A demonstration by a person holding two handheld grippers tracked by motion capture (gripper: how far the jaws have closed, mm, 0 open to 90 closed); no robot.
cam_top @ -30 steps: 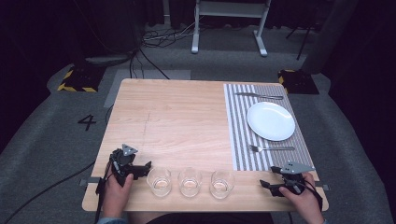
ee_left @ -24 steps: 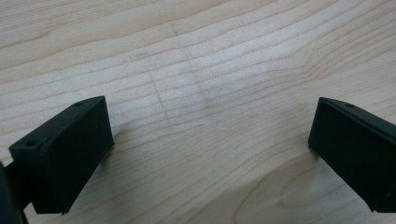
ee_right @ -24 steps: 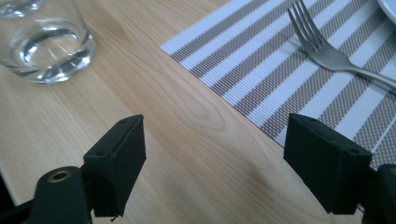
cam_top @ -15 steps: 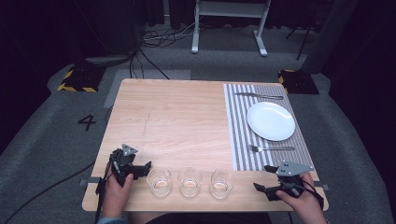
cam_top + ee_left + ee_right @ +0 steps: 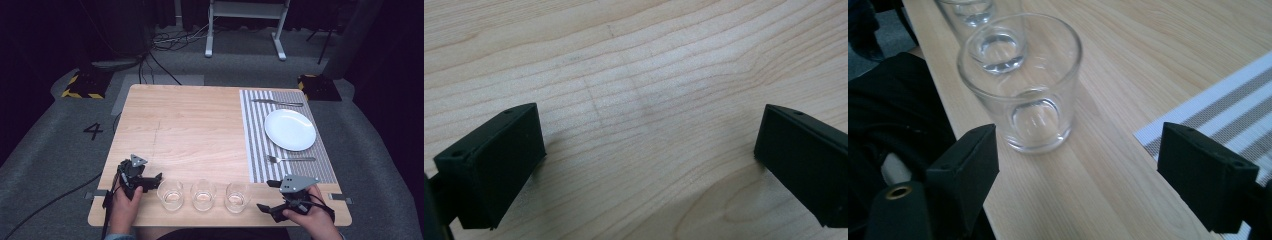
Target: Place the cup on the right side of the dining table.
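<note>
Dark room, grey carpet; wooden tabletop (image 5: 200, 130) carrying three glasses along its near edge. Right gripper (image 5: 272, 196), jaws apart, is lining up on the right glass (image 5: 237, 197) (presumably for a side grasp). Left gripper (image 5: 152, 181), jaws apart, is idling beside the left glass (image 5: 170, 194). Striped mat (image 5: 257, 150) is covering the right edge.

Black block fingers (image 5: 1208, 175), screw holes, grey triangular plates, trailing cables

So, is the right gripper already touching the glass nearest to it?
Apart. In the right gripper view, the right gripper is open and bare table shows between its jaws and the nearest glass, which stands ahead of them.
</note>
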